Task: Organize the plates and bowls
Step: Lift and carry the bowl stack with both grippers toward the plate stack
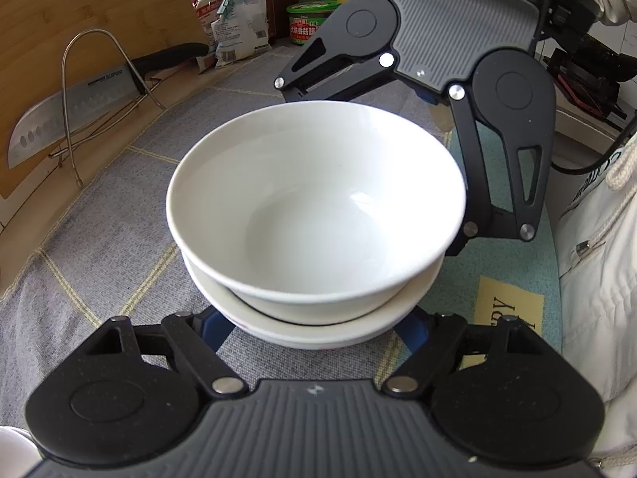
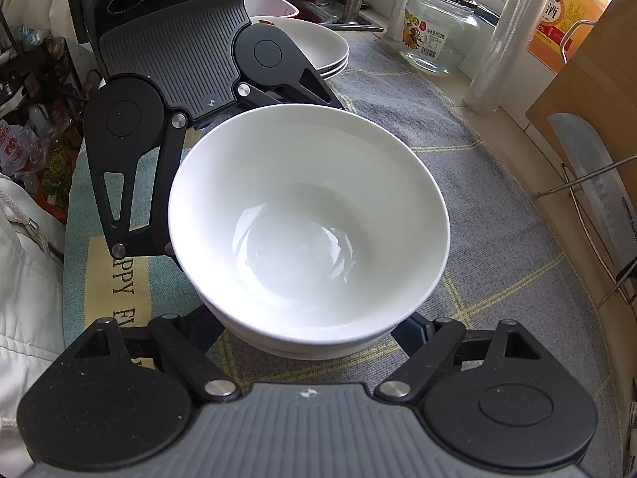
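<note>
The left gripper (image 1: 314, 328) straddles the near side of a stack of white bowls (image 1: 314, 207); its blue-tipped fingers (image 1: 213, 328) sit against the lower bowl (image 1: 318, 328) on either side, so it looks clamped on that bowl, though the contact itself is hidden under the rim. From the opposite side the right gripper (image 2: 314, 330) does the same, blue fingers (image 2: 414, 332) flanking the stack's base, apparently gripping it too. The stack stands on a grey woven mat with yellow check lines (image 1: 119, 207), between the two tools, the upper bowl (image 2: 308, 219) nested slightly off-centre in the lower one.

The bowls are glazed ceramic: stiff, fairly heavy for their size, slick and easily chipped. I judge the safest hold to be low on the outer wall under the flared rim, from opposing sides, keeping the stack level so the loose top bowl cannot slide.

Farther off, a cleaver (image 1: 67, 115) leans in a wire rack (image 1: 95, 95) against a bamboo cutting board (image 1: 79, 12). In the right view, more white plates (image 2: 326, 49) are stacked behind, then a clear glass jar (image 2: 438, 36)
</note>
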Tool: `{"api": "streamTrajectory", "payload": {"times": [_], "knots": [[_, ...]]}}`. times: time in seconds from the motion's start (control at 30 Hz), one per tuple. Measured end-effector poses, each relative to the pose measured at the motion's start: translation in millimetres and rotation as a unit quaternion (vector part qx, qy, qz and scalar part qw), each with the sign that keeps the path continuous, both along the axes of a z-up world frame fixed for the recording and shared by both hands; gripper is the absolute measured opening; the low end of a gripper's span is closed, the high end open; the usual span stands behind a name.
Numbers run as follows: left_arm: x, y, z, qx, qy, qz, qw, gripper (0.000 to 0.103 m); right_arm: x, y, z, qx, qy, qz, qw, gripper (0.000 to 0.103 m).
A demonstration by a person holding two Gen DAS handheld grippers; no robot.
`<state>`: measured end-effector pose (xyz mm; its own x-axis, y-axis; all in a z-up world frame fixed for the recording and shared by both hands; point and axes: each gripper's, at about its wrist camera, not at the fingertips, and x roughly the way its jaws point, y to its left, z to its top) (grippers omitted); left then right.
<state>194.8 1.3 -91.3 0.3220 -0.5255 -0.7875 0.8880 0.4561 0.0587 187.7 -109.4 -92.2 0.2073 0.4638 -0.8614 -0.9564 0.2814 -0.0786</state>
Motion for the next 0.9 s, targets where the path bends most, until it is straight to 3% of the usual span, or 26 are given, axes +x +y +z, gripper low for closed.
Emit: {"api": "streamTrajectory", "payload": {"times": [0.9], "knots": [[-2.8, -7.1, 0.2, 0.014, -0.016, -0.002, 0.9998, 0.085, -2.6, 1.0, 2.5, -0.002, -0.004, -0.001, 1.000, 0.090]]}}
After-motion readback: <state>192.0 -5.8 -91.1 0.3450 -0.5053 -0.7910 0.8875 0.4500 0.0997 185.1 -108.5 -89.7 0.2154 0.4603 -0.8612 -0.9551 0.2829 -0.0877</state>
